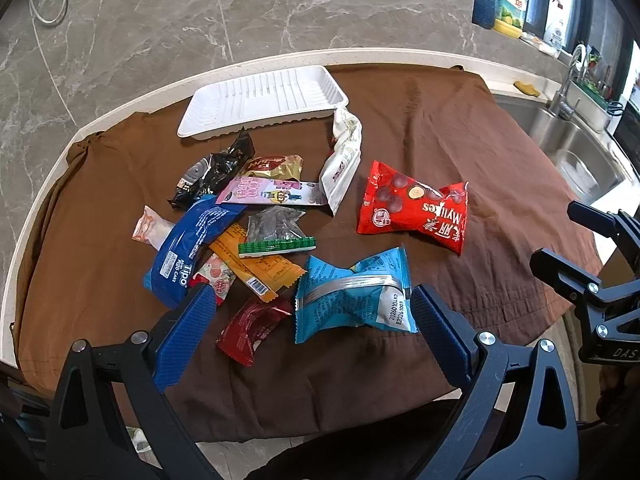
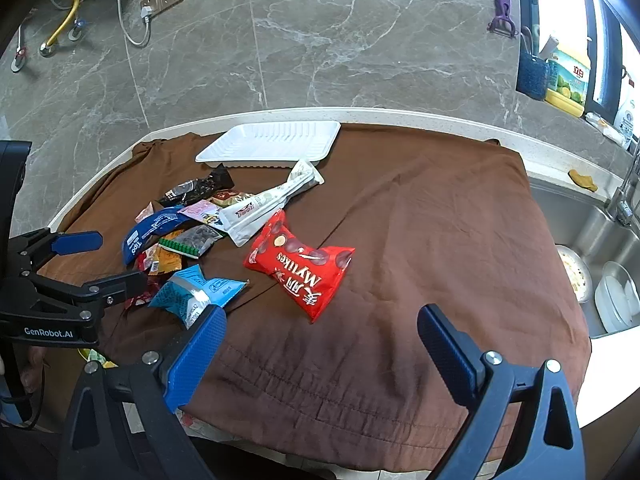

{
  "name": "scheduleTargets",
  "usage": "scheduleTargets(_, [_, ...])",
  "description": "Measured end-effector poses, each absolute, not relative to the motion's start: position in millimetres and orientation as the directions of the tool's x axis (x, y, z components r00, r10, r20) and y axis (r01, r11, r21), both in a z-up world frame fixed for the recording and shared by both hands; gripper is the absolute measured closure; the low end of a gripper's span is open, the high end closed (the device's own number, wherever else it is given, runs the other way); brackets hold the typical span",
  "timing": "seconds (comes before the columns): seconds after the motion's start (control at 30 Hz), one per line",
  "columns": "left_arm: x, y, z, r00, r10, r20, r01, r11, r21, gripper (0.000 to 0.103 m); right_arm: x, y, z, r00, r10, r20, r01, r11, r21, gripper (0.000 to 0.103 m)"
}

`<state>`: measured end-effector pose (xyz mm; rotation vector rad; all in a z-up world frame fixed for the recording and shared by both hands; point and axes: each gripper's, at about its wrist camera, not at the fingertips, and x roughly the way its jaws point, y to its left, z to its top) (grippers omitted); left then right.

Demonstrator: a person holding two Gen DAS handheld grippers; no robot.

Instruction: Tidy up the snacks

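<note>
Several snack packets lie in a pile on a brown cloth (image 1: pixel 460 120). A white ribbed tray (image 1: pixel 262 100) sits empty at the back; it also shows in the right wrist view (image 2: pixel 276 146). A red Mylikes bag (image 1: pixel 414 206) (image 2: pixel 302 266) lies apart on the right. A light blue packet (image 1: pixel 354 296) (image 2: pixel 196 292) lies nearest. My left gripper (image 1: pixel 310 316) is open, its fingers either side of the light blue packet and above it. My right gripper (image 2: pixel 320 340) is open and empty over bare cloth, in front of the red bag.
A dark blue Tipo pack (image 1: pixel 188 248), black packet (image 1: pixel 216 170), white pouch (image 1: pixel 342 160), orange packet (image 1: pixel 256 262) and small dark red packet (image 1: pixel 252 326) lie in the pile. A steel sink (image 2: pixel 592 248) with dishes is at the right. A marble wall rises behind.
</note>
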<state>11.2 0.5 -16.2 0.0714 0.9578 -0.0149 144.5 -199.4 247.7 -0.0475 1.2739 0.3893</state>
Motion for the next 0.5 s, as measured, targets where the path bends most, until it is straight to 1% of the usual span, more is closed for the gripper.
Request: scheduleTargets(0.5, [15.3,-6.5,-18.4,0.575,0.015,-0.818,0.050,0.997,0.053,0.004,147.1,-201.6,246.5,0.235,0.259,-0.937,-0.310,0.934,0.180,0.004])
